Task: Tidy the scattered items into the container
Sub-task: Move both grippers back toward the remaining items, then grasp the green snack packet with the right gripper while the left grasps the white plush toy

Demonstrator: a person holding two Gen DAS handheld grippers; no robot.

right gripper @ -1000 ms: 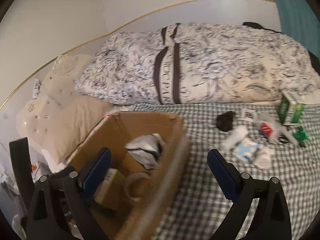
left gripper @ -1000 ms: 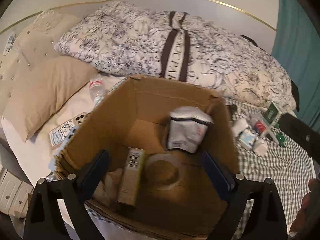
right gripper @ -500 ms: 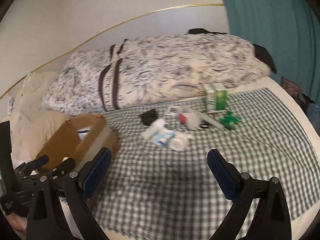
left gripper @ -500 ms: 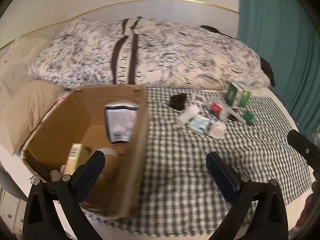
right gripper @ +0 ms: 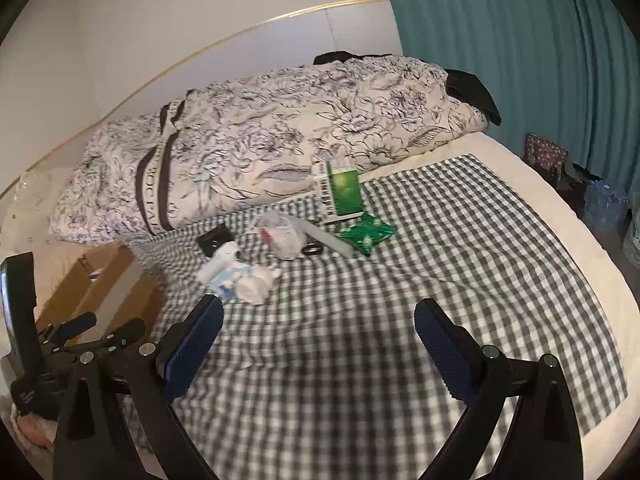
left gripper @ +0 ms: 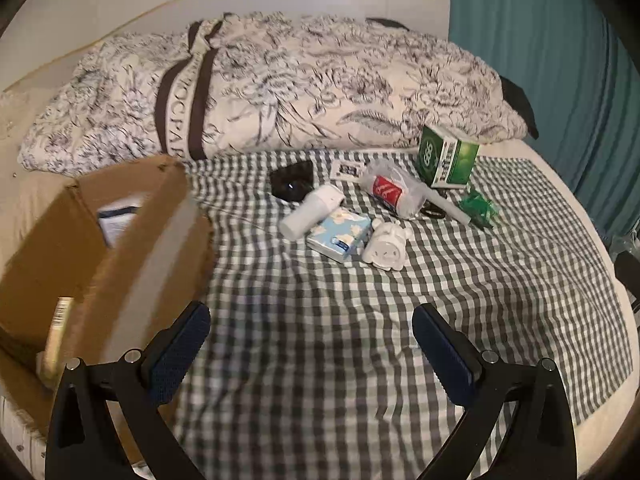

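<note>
The cardboard box (left gripper: pixel 132 240) stands open at the left on the checked cloth (left gripper: pixel 360 320), with a pouch and a small carton inside; it also shows in the right wrist view (right gripper: pixel 100 292). Scattered items lie ahead: a white tube (left gripper: pixel 312 210), a blue tissue pack (left gripper: pixel 338 234), a white pig figure (left gripper: pixel 386 248), a black object (left gripper: pixel 292 186), a clear bag with red print (left gripper: pixel 394 194), a green box (left gripper: pixel 446 156), a green packet (left gripper: pixel 478 208). My left gripper (left gripper: pixel 310 350) is open and empty. My right gripper (right gripper: pixel 318 346) is open and empty.
A folded floral duvet (left gripper: pixel 280 84) lies along the headboard behind the items. A teal curtain (right gripper: pixel 520 40) hangs at the right. Bags (right gripper: pixel 568 168) sit on the floor past the bed's right edge. The left gripper's body (right gripper: pixel 60 352) shows at lower left in the right wrist view.
Both grippers have swung right, away from above the box and toward the scattered items on the cloth. Both stayed open and empty.
</note>
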